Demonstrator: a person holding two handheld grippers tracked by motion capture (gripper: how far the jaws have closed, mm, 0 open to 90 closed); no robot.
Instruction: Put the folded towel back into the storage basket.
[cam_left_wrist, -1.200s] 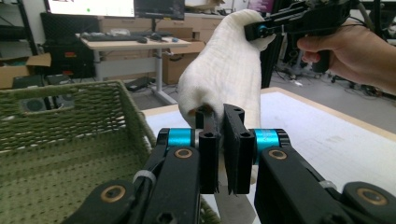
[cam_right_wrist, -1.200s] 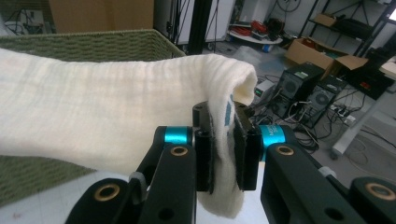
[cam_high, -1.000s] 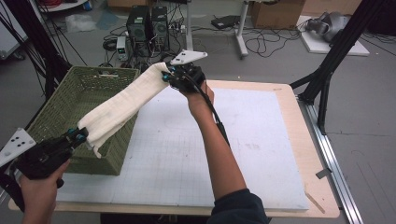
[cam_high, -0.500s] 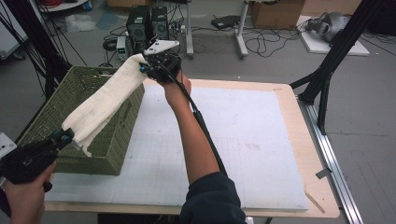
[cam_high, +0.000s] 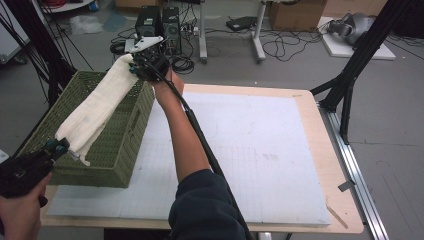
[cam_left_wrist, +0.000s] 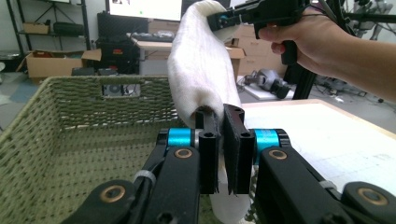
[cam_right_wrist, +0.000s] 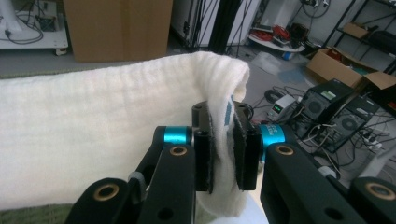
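cables and boxes crowd the floor beyond your bench (cam_high: 300, 100). your folded towel (cam_high: 97, 107) hangs stretched above the green basket (cam_high: 117, 145), left gripper (cam_high: 56, 146) and right gripper (cam_high: 134, 67) fingers each pinching an end. a thin pinch could slip, dropping that end outside.

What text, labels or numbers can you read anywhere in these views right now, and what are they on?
None can be read.
A small tag on the white towel, between the right gripper's jaws, carries dark print too blurred to read.
The monitor behind the green basket shows a bright screen with small marks, too small to read.
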